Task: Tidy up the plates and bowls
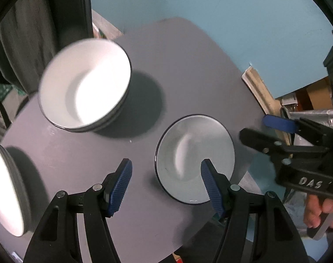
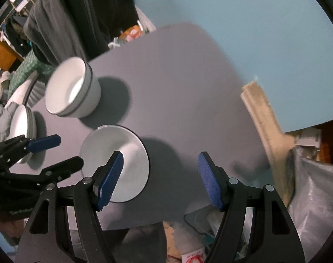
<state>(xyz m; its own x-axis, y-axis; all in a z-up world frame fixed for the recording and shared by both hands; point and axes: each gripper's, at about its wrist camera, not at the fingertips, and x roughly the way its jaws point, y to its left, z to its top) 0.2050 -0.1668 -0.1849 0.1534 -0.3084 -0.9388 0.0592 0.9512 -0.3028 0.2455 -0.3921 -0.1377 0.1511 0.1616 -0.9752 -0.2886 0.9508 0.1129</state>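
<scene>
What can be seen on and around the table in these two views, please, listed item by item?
Bowls: a nested stack, white with dark rims, far left of table.
Plates: a stack, white, left edge of table.
Single plate: one, white with dark rim, near right edge.
Table: one, grey.
Wall: light blue, behind table.
Plastic bag: one, clear, right of table.
Left gripper: black with blue pads, open, above single plate.
Right gripper: same colours, open, holding nothing.
</scene>
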